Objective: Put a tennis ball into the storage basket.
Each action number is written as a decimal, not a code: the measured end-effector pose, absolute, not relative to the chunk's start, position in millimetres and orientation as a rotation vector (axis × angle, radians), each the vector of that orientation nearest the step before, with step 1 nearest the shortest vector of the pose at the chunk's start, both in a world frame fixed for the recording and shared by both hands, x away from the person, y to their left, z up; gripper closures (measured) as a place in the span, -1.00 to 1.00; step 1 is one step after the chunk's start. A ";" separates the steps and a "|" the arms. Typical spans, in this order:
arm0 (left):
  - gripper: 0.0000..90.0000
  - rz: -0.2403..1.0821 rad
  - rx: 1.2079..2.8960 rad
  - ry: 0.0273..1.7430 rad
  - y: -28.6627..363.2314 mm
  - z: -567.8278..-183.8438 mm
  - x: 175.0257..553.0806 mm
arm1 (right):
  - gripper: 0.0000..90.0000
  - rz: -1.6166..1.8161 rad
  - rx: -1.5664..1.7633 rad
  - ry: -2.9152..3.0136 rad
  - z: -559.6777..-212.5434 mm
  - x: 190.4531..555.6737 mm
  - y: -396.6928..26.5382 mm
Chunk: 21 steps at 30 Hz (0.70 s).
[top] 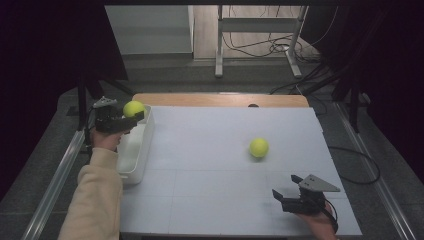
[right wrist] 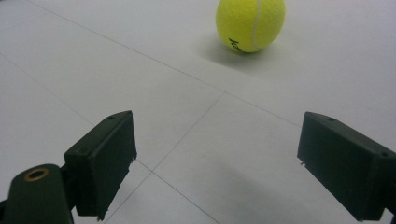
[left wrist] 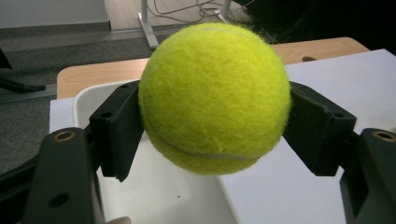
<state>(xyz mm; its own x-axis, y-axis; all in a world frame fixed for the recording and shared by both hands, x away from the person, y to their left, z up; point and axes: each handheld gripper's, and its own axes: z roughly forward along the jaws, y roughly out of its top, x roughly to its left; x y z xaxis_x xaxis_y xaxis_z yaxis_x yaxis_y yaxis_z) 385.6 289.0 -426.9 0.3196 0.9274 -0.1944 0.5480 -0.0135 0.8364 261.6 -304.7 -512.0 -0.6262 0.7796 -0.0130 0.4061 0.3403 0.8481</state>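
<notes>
My left gripper (top: 131, 116) is shut on a yellow tennis ball (top: 133, 108) and holds it in the air over the far end of a white bin (top: 139, 150) at the table's left edge. In the left gripper view the ball (left wrist: 215, 95) sits squeezed between both black pads, with the bin (left wrist: 154, 191) below. A second tennis ball (top: 259, 147) lies on the white table right of centre. My right gripper (top: 286, 187) rests near the front right, open, with nothing between its fingers; that ball (right wrist: 251, 23) lies ahead of it.
The white table top (top: 225, 165) has a wooden strip (top: 220, 99) along its far edge. Metal rails run down both sides of the table. Beyond it stand a table frame (top: 260, 35) and loose cables on the floor.
</notes>
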 end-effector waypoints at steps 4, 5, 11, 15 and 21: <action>-0.42 0.528 1.701 1.360 289.7 -430.1 389.7 | -0.73 1.205 1.042 2.192 -512.2 261.7 -304.7; -0.42 0.526 1.701 1.366 290.0 -431.0 390.8 | -0.73 1.205 1.042 2.192 -512.2 261.7 -304.7; -0.42 0.510 1.706 1.406 292.2 -438.0 398.3 | -0.73 1.207 1.041 2.194 -512.5 261.8 -304.2; -0.42 0.507 1.711 1.423 292.9 -440.9 401.2 | -0.73 1.207 1.043 2.193 -512.7 262.0 -304.5; -0.42 0.512 1.742 1.448 293.0 -444.9 405.6 | -0.73 1.207 1.044 2.194 -512.7 262.0 -304.5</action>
<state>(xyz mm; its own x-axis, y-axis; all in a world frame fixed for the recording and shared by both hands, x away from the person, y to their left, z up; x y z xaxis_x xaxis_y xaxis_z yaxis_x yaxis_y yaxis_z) 405.6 293.0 -444.9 0.2636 0.9482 -0.1772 0.6258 -0.0283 0.7795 262.0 -304.5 -512.7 -0.6269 0.7791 -0.0094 0.4089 0.3392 0.8472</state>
